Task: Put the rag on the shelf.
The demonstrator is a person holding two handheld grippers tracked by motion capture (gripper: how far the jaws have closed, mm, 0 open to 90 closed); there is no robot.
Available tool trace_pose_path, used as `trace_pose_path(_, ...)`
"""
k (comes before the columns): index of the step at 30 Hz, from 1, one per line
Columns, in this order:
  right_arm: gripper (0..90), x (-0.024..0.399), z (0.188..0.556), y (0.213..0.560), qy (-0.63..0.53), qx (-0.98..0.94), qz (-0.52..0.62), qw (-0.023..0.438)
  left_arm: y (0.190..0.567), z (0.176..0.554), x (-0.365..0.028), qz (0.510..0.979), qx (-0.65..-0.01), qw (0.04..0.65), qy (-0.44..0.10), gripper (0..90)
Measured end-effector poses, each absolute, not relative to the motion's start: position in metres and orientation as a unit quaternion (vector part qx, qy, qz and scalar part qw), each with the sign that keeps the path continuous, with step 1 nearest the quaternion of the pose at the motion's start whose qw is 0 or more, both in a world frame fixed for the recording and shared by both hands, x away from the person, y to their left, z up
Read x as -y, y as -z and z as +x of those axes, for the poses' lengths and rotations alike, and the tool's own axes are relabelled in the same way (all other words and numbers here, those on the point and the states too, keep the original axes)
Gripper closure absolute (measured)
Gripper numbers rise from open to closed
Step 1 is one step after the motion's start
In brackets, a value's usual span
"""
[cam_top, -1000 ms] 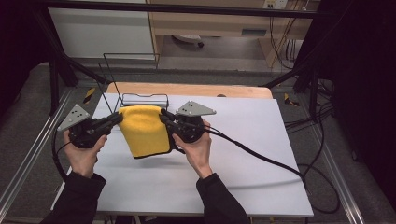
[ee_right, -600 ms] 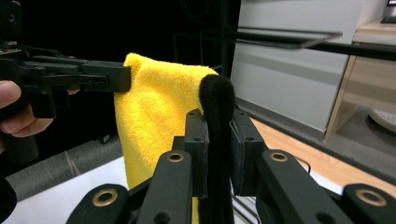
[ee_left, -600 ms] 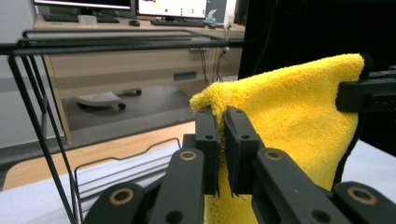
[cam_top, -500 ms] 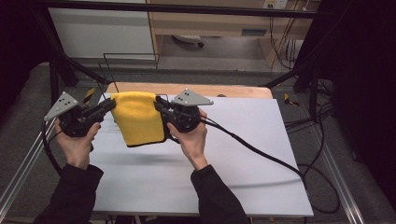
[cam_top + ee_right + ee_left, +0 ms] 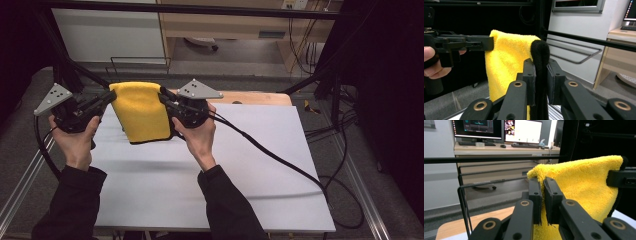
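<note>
Two hand-held grippers carry one yellow microfibre towel (image 5: pixel 144 111) between them, above the far left part of the white tabletop (image 5: pixel 250 165). In the high view the left gripper (image 5: pixel 111 96) is clamped on the towel's upper left corner and the right gripper (image 5: pixel 163 96) on its upper right corner, so the top edge runs between the two sets of jaws and the cloth hangs down from it, its lower edge over the white surface near the far edge; whether that edge touches the tabletop I cannot tell. The left gripper view looks along that gripper's jaws, closed tight on a pinch of yellow pile, with the towel (image 5: pixel 584 185) spreading to the right up to the other gripper's black jaw at the frame's right edge. In the right gripper view the jaws are closed on the towel's dark, black-looking border (image 5: pixel 540 75), which stands upright between them, while the yellow face (image 5: pixel 509 65) hangs to the left and the left gripper (image 5: pixel 489 43) bites its far corner, with fingers of the left hand (image 5: pixel 431 62) at the frame's left edge. A black wire rack (image 5: pixel 140 64) stands beyond the far left corner of the tabletop, and a wooden board (image 5: pixel 260 97) lies along the far edge behind the right hand (image 5: pixel 197 137). Black cables (image 5: pixel 280 160) trail from the right gripper across the tabletop toward its near right corner.
</note>
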State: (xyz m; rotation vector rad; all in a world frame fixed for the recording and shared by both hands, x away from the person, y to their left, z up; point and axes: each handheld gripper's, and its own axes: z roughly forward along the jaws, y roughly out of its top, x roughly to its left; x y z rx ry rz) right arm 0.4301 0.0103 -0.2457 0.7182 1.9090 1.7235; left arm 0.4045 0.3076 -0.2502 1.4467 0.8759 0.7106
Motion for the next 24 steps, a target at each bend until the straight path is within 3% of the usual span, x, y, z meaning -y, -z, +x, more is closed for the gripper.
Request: trace_pose_path(24, 79.7, -0.028, 0.448, 0.195, -0.656, -0.662, 0.246, 0.268, 0.195, 0.420, -0.319, 0.597, -0.362, 0.628, -0.343, 84.5)
